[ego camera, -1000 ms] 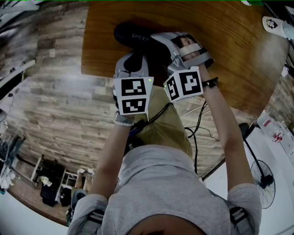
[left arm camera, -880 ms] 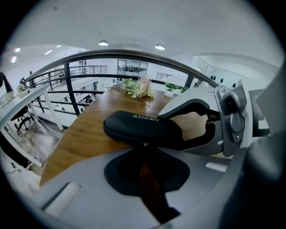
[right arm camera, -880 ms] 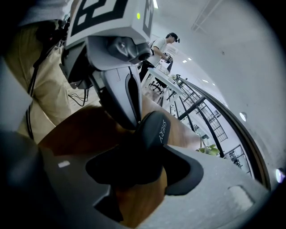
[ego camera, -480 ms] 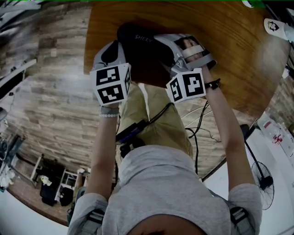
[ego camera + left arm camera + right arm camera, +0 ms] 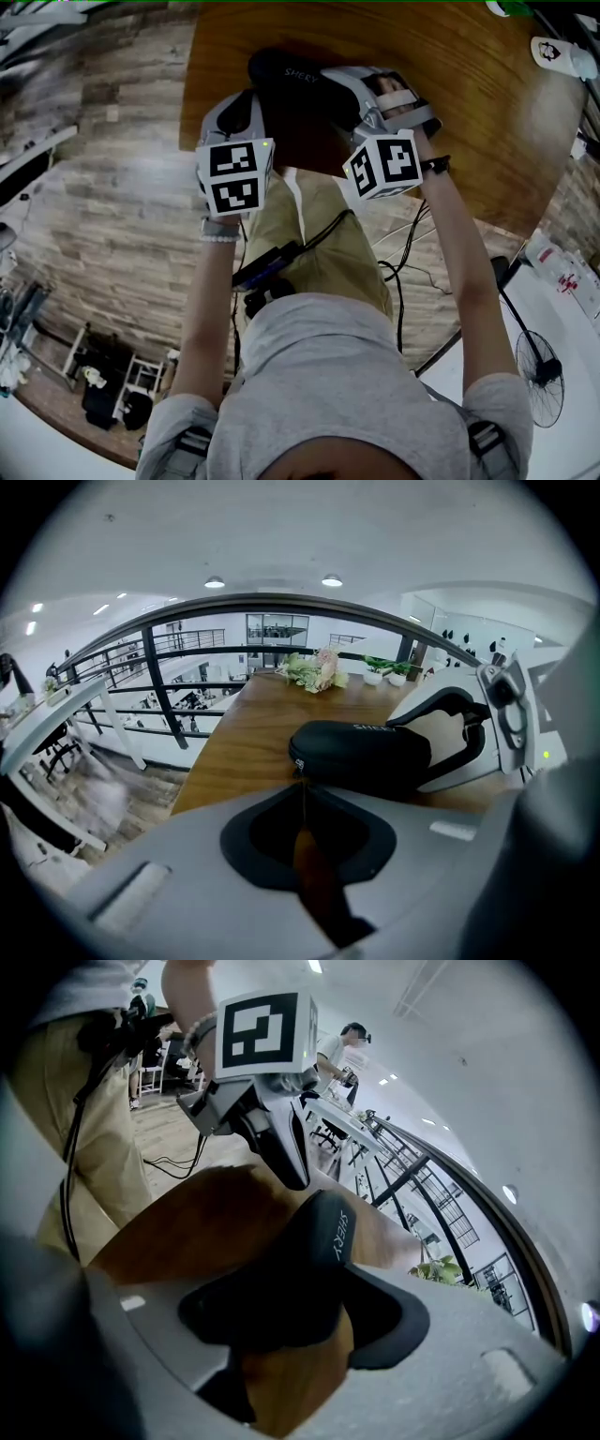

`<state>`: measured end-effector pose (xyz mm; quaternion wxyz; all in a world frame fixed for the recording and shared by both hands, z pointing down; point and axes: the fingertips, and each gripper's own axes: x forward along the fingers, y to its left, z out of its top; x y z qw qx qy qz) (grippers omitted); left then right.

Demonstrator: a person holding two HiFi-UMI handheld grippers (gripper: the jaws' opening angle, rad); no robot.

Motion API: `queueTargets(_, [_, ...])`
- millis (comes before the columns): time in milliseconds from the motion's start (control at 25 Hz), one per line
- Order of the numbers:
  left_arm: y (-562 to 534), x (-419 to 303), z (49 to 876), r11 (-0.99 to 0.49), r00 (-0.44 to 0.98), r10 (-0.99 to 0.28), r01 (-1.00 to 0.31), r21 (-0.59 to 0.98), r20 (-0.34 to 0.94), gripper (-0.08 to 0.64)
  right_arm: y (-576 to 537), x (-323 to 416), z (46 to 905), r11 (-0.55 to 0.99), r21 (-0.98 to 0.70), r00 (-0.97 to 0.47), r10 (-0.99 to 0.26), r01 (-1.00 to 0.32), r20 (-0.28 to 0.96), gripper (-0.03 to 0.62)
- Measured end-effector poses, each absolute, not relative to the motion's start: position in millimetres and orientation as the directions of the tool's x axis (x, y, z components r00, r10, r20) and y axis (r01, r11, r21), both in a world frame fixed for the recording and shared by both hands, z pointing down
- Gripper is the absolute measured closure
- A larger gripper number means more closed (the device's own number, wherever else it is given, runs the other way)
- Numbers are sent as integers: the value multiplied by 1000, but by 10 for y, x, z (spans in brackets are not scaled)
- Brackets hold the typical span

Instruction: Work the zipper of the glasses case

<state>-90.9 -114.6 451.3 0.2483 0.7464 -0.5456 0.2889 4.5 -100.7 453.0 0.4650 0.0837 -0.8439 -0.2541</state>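
A black glasses case lies on the round wooden table near its edge. My right gripper straddles the case's right half; in the right gripper view the case fills the gap between the pads, and the jaws are opening with the case still touching them. My left gripper sits at the case's left end. In the left gripper view its jaws are shut on the thin zipper pull that runs from the case's end.
The table edge runs just below both grippers, with plank floor beyond it. Flowers and potted plants stand at the table's far side by a railing. A small white object lies at the far right. Cables hang at my waist.
My left gripper has moved left, from under the case's middle to its left end, then held there. The case and right gripper shifted slightly right.
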Motion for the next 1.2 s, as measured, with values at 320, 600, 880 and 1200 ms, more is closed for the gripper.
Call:
queueTargets(320, [-1089, -979, 3992, -404, 333, -716, -914, 25, 613, 541, -909, 3, 4265, 915, 390, -607, -367, -101, 705, 341])
queueTargets(600, [-973, -889, 3379, -521, 443, -732, -854, -7, 518, 541, -936, 104, 3569, 823, 190, -666, -549, -535, 504, 591])
queueTargets(880, [-910, -831, 2905, -588, 530, -739, -809, -13, 416, 541, -879, 296, 3083, 685, 12, -633, -680, -729, 371, 591])
queueTargets(1200, [-808, -999, 2490, -593, 551, -766, -804, -34, 332, 541, -703, 278, 2650, 649, 11, -618, -729, -760, 294, 591])
